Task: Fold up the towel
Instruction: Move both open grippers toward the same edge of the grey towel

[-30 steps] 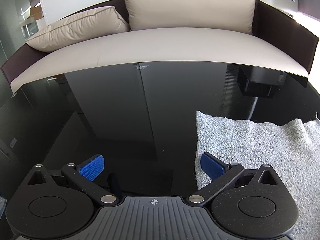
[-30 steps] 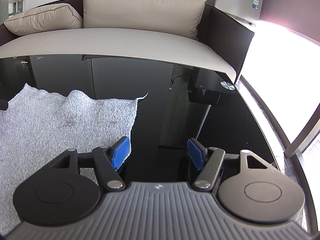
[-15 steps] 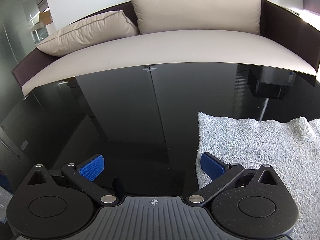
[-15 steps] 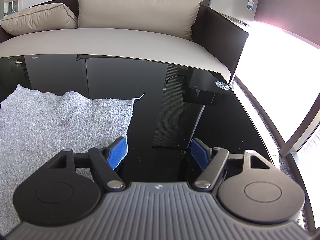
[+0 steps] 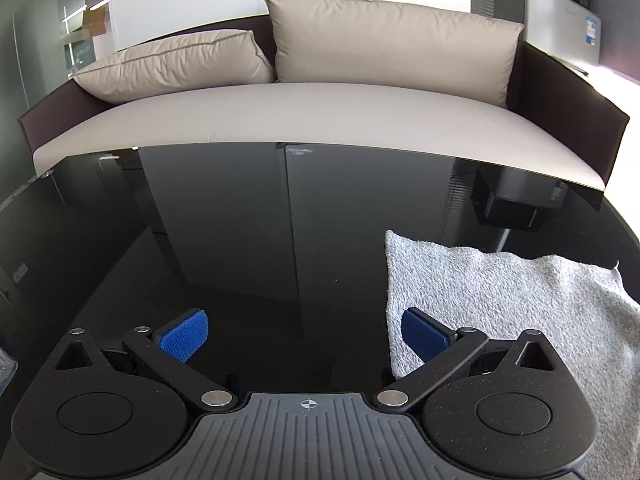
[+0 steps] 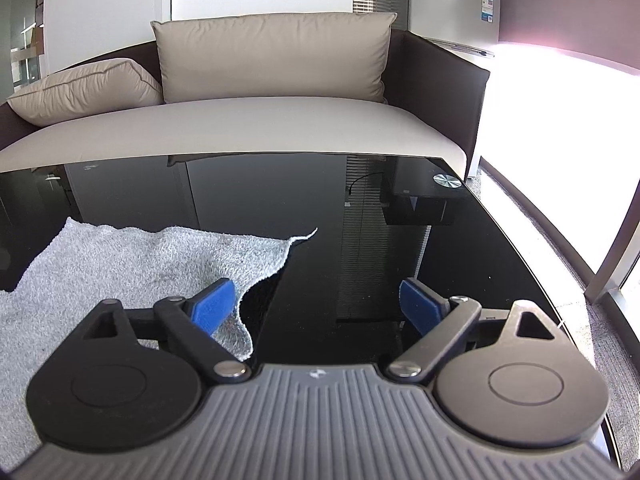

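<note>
The towel lies flat on the black table; the left gripper is spread empty at its left edge, the right gripper is opening, empty, at its right edge

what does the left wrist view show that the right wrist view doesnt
Only the left wrist view shows the left gripper, open over bare black table, and the towel's left edge.

Only the right wrist view shows the right gripper, its jaws opening with nothing between them, the towel's pointed corner and a round metal disc at the table's far corner.

Both show the grey towel lying on the table, the beige sofa and a silver fridge.
</note>
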`<action>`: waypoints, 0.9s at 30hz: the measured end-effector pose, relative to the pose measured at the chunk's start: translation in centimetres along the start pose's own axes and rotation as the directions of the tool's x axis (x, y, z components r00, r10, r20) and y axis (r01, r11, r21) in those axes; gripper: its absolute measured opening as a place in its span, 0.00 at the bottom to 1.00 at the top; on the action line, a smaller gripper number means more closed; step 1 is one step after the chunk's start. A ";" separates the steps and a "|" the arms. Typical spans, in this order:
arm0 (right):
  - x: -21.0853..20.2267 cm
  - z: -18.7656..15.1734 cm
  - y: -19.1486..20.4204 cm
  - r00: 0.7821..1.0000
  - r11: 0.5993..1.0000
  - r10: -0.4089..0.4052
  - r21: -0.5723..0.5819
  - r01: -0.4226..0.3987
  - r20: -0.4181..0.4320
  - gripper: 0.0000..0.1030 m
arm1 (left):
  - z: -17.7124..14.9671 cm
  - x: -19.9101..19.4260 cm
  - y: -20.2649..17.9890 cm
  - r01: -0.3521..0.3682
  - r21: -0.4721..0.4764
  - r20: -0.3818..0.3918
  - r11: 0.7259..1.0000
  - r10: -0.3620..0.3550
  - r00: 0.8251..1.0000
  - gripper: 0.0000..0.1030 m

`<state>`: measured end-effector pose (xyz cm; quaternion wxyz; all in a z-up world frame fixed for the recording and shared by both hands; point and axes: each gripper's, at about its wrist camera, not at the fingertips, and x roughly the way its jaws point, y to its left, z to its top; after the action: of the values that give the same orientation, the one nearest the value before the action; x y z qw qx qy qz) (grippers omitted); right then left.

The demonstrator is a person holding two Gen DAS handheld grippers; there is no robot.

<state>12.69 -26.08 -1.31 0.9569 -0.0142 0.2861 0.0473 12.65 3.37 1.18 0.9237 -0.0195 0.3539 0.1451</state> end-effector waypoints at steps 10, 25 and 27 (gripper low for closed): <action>-1.4 -0.9 -0.3 1.000 0.999 -0.026 -0.044 0.027 0.016 0.91 | -2.9 -2.5 1.4 0.025 0.001 -0.012 1.000 -0.025 1.000 0.99; 0.5 1.5 -3.0 1.000 0.999 0.002 0.052 -0.002 0.004 0.92 | -3.3 -2.1 0.4 0.058 0.049 -0.034 0.997 -0.057 0.998 0.99; 1.8 1.6 -2.8 0.999 0.999 0.021 0.028 -0.020 -0.029 0.92 | -3.4 -2.2 0.0 0.063 0.069 -0.031 0.996 -0.061 0.998 0.99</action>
<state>15.34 -28.62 -0.91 0.9522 0.0011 0.3008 0.0530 8.86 2.36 0.08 0.9227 -0.0003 0.3713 0.1035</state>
